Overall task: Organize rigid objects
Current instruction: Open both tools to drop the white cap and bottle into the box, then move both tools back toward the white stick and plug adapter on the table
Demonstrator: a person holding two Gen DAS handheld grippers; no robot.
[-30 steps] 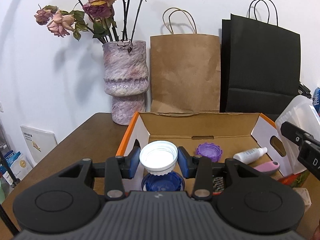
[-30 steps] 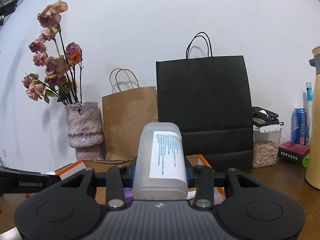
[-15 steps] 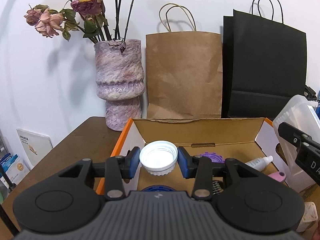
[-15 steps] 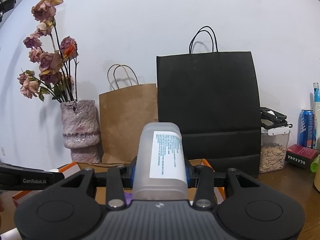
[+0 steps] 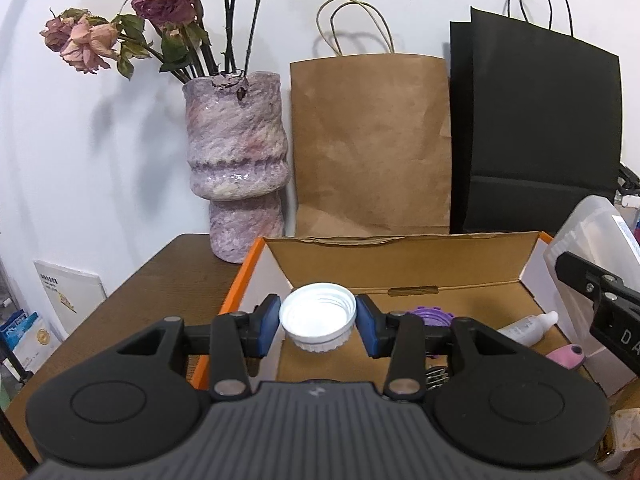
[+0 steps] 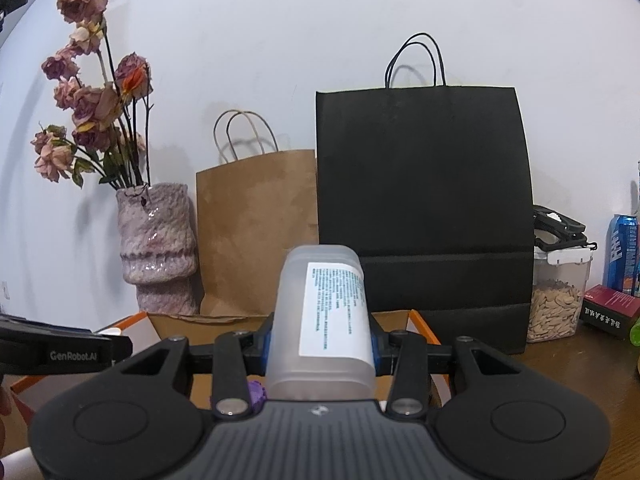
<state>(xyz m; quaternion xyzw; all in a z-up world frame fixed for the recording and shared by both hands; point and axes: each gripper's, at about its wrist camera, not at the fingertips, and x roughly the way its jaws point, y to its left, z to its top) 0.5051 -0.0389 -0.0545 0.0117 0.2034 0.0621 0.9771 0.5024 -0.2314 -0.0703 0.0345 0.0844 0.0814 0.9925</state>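
My left gripper (image 5: 318, 326) is shut on a white screw cap (image 5: 318, 322), open side up, held above the left part of an open cardboard box (image 5: 400, 256) with orange edges. In the box lie a purple lid (image 5: 430, 316), a small white dropper bottle (image 5: 528, 324) and a pink object (image 5: 566, 356). My right gripper (image 6: 322, 344) is shut on a frosted plastic bottle (image 6: 322, 320) with a white label, held above the box's right side; the bottle also shows in the left wrist view (image 5: 592, 236).
A purple vase (image 5: 238, 176) with dried roses stands behind the box at the left. A brown paper bag (image 5: 370, 144) and a black paper bag (image 5: 536, 132) lean on the wall. A seed jar (image 6: 556, 300), a blue can (image 6: 622, 252) and a red box (image 6: 608, 308) stand at the right.
Both grippers have risen and tilted up. The blue lid under the white cap has dropped out of the left view. The grips are unchanged.
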